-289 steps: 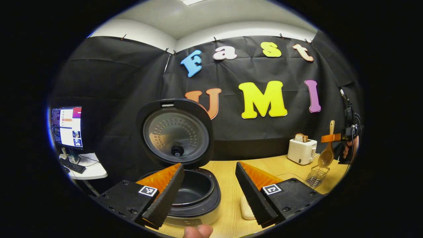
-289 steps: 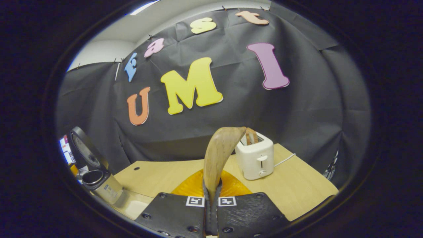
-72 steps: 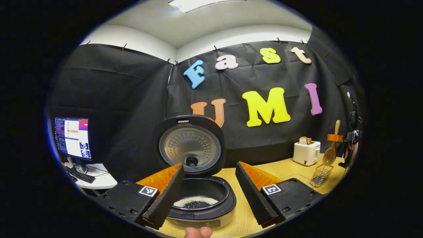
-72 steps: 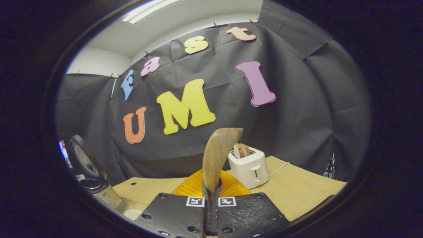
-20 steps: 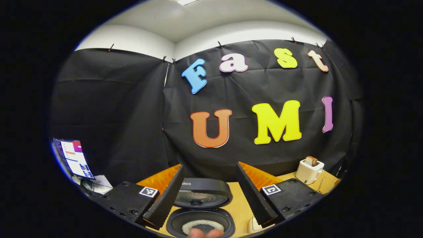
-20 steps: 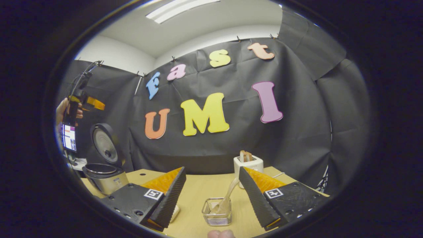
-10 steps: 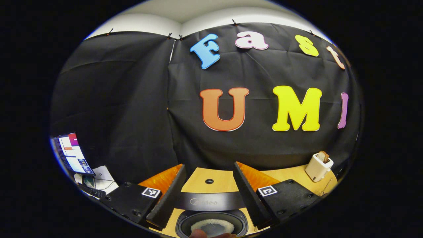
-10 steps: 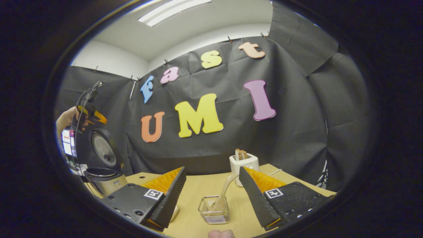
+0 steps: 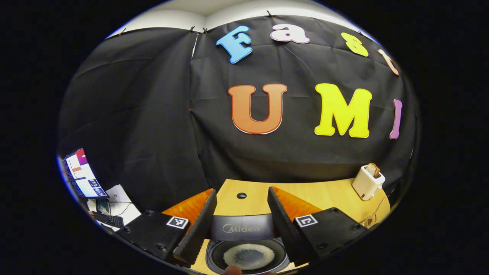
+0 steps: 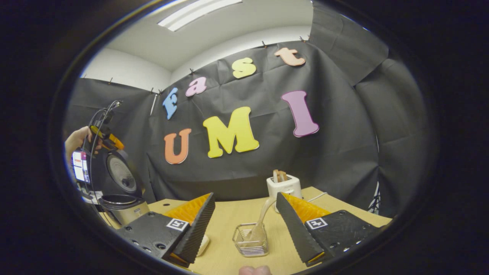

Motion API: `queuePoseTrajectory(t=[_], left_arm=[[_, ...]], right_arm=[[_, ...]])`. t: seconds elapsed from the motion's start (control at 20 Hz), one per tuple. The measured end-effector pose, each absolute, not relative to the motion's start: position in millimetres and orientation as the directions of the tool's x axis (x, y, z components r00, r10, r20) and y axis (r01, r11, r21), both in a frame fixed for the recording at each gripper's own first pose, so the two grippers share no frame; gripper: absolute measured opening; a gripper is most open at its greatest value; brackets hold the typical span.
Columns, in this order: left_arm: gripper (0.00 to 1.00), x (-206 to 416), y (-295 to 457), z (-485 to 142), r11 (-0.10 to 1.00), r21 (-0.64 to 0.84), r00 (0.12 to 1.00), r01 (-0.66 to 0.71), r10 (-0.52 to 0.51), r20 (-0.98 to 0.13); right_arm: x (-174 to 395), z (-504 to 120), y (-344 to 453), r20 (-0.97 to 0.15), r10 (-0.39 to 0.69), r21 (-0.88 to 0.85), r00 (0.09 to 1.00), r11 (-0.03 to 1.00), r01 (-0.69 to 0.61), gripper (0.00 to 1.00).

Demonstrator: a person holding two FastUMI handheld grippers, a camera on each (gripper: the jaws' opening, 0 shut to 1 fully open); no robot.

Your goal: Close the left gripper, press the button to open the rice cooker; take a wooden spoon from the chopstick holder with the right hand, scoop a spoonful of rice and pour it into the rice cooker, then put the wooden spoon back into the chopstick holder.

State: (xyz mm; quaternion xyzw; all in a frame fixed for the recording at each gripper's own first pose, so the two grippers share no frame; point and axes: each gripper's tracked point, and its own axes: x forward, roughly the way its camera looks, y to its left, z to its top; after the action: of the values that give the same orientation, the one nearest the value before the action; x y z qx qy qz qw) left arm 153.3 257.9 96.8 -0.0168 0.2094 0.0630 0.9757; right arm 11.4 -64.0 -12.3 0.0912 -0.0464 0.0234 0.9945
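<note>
In the left gripper view, my left gripper (image 9: 241, 196) is open and hovers over the rice cooker. The upper edge of the raised lid (image 9: 242, 228) lies between its fingers, and the pot below holds white rice (image 9: 248, 255). The right gripper view shows the rice cooker (image 10: 124, 211) at far left with its lid (image 10: 120, 173) up, and a hand holding the left gripper (image 10: 110, 142) at the lid's top. My right gripper (image 10: 245, 195) is open, a little back from the wire chopstick holder (image 10: 250, 244). The wooden spoon (image 10: 261, 221) stands in that holder, leaning right.
A white toaster (image 10: 283, 188) with bread stands behind the holder, also at far right as the toaster (image 9: 367, 182). A pale dish (image 10: 204, 241) sits by my right gripper's left finger. A monitor (image 9: 81, 173) glows beyond the table's left edge. The wooden table (image 9: 324, 194) has a small hole (image 9: 241, 195).
My left gripper has moved forward over the cooker, so the lid's upper edge now sits between its fingers. The right gripper has hardly moved, and the spoon stays in the holder.
</note>
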Motion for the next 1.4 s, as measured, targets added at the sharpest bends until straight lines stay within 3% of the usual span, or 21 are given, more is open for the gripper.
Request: queuePoseTrajectory(t=[0.15, 0.2, 0.25, 0.7, 0.75, 0.8, 0.9, 1.25, 1.3, 1.4], left_arm=[[0.86, 136.6, 255.4, 92.9, 0.992, 0.001, 0.909, -0.127, 0.116, -0.4], [0.86, 130.4, 254.2, 91.3, 0.992, -0.005, 0.912, -0.129, 0.117, -0.393], [0.86, 123.5, 251.6, 89.0, 0.991, -0.015, 0.917, -0.131, 0.115, -0.383], [0.87, 52.8, 233.4, 43.9, 0.993, -0.038, 0.935, -0.111, 0.092, -0.342], [0.86, 44.4, 231.6, 36.8, 0.993, -0.031, 0.938, -0.113, 0.097, -0.333], [0.86, 37.2, 229.5, 29.5, 0.993, -0.028, 0.94, -0.117, 0.102, -0.325], [0.86, 23.6, 226.6, 11.4, 0.991, -0.027, 0.94, -0.128, 0.113, -0.321], [0.86, 2.1, 219.0, -34.7, 0.985, -0.008, 0.931, -0.172, 0.16, -0.327], [0.87, 1.9, 218.0, -37.3, 0.985, -0.007, 0.933, -0.173, 0.161, -0.322], [0.86, -2.2, 215.7, -48.0, 0.986, -0.006, 0.931, -0.169, 0.158, -0.33]], right_arm=[[9.9, -13.1, -46.5, 0.093, 0.073, 0.164, 0.993, 0.983, -0.088, 0.95], [8.4, -12.0, -41.3, 0.097, 0.083, 0.157, 0.992, 0.983, -0.097, 0.91], [5.6, -11.3, -37.2, 0.1, 0.09, 0.149, 0.991, 0.983, -0.104, 0.95], [-11.8, -15.3, -17.4, 0.096, 0.11, 0.114, 0.989, 0.986, -0.12, 0.95], [-13.6, -14.9, -14.3, 0.097, 0.113, 0.111, 0.989, 0.986, -0.124, 0.91], [-14.4, -14.2, -11.3, 0.099, 0.116, 0.107, 0.988, 0.986, -0.126, 0.95], [-18.3, -13.6, -8.4, 0.103, 0.119, 0.099, 0.988, 0.987, -0.129, 0.95], [-23.7, -20.0, -11.0, 0.093, 0.109, 0.092, 0.99, 0.989, -0.118, 0.95], [-25.3, -21.3, -13.1, 0.09, 0.104, 0.089, 0.991, 0.99, -0.112, 0.91], [-26.8, -22.4, -18.9, 0.089, 0.09, 0.086, 0.992, 0.992, -0.098, 0.95]])
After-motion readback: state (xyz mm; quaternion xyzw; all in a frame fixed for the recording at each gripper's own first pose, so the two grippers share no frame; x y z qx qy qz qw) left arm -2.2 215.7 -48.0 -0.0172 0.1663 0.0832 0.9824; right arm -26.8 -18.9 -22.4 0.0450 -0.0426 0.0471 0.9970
